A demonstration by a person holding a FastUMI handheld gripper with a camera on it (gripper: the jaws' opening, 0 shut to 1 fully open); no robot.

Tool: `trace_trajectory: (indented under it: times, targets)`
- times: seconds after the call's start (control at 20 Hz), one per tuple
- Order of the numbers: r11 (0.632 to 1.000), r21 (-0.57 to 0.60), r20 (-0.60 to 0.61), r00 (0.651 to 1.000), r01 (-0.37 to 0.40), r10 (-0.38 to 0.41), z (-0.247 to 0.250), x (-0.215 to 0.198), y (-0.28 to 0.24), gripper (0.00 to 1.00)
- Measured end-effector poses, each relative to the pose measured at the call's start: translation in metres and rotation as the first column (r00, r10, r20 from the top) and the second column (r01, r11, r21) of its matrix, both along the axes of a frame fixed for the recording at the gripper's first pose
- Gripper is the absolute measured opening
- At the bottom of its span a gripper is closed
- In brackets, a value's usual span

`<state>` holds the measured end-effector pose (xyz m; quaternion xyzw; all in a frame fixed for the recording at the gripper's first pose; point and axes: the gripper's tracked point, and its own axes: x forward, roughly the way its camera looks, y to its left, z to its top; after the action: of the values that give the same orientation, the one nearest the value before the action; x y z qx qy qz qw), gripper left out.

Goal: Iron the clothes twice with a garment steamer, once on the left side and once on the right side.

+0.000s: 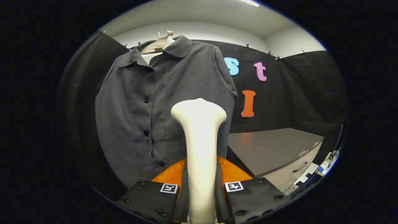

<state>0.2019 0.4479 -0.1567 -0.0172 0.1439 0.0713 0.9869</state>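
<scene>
The gripper (pixel 201 199) is pinched on the cream plastic garment steamer (pixel 199 137), both fingers pressing its handle. The steamer's long axis runs straight ahead, and its flared head stands in front of the dark grey short-sleeved button-front shirt (pixel 155 102). Contact between head and cloth cannot be judged. The shirt hangs on a pale hanger (pixel 160 42), collar open, fabric fairly smooth. A grey table (pixel 270 149) lies beside it.

Fisheye camera riding on the tool (pixel 200 189), looking forward and slightly up along its fingers, close before the hanging shirt (pixel 161 105), counter (pixel 273 149) lower, right of the shirt
</scene>
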Motion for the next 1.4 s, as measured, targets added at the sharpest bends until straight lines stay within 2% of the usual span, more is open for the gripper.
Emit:
trace_trajectory:
  times: [0.6, 1.15, 1.4]
  targets:
    - [0.998, -0.034, -0.147, 0.988, -0.053, 0.048, -0.077, -0.045, -0.002, 0.41]
    - [0.995, -0.05, -0.299, 0.952, -0.084, 0.065, -0.148, -0.096, -0.007, 0.41]
    - [0.996, -0.038, -0.357, 0.932, -0.086, 0.067, -0.156, -0.122, -0.014, 0.41]
